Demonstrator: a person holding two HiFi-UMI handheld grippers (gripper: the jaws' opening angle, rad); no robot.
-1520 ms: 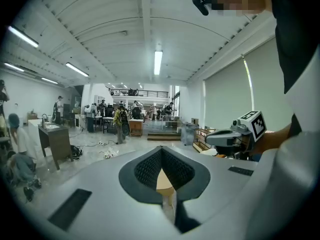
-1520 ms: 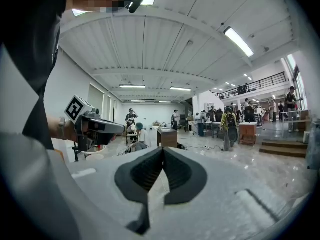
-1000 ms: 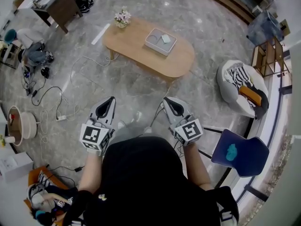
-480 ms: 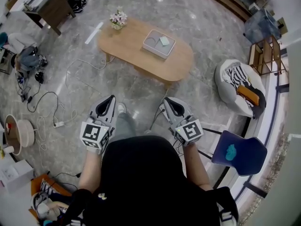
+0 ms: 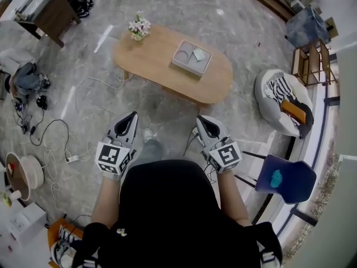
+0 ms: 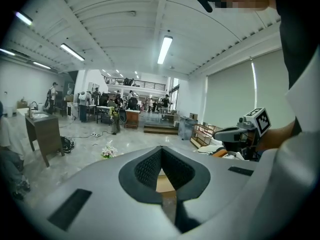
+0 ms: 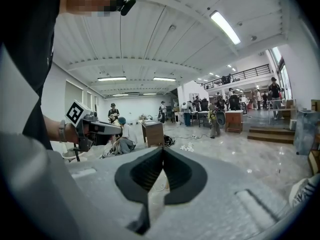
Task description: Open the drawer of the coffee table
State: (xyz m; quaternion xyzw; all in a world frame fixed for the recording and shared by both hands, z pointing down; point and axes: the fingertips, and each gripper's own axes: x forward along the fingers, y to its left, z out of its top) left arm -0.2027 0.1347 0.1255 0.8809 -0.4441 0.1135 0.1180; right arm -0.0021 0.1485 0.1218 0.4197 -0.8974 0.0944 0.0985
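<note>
Jaws first: the left gripper (image 6: 161,151) was clamped tight, ribbed pads meeting with nothing between them, and the right gripper (image 7: 162,151) was the same, pressed shut and empty. Both were held out in front of the person's chest, side by side and pointing a little below level, neither touching anything.

Trouble could come from several places. Shut jaws could take no handle, so arriving at the drawer like this would mean a bump against the front instead of a grip. A white cable (image 5: 106,82) trailed over the floor on the left of the path and another dark lead (image 5: 189,141) ran just under the right gripper, so a foot could catch either one. The flowers (image 5: 138,27) stood at the left end of the top and a grey tray (image 5: 191,58) sat near the middle, and a hard tug on a light table might well shake or slide them. The drawer front could not be made out from above, so the pull might be sought on the wrong side.

The coffee table (image 5: 167,66) lay straight ahead of both tips and well apart from them across bare marble floor, its oval top spanning wider than the gap between the two grippers
</note>
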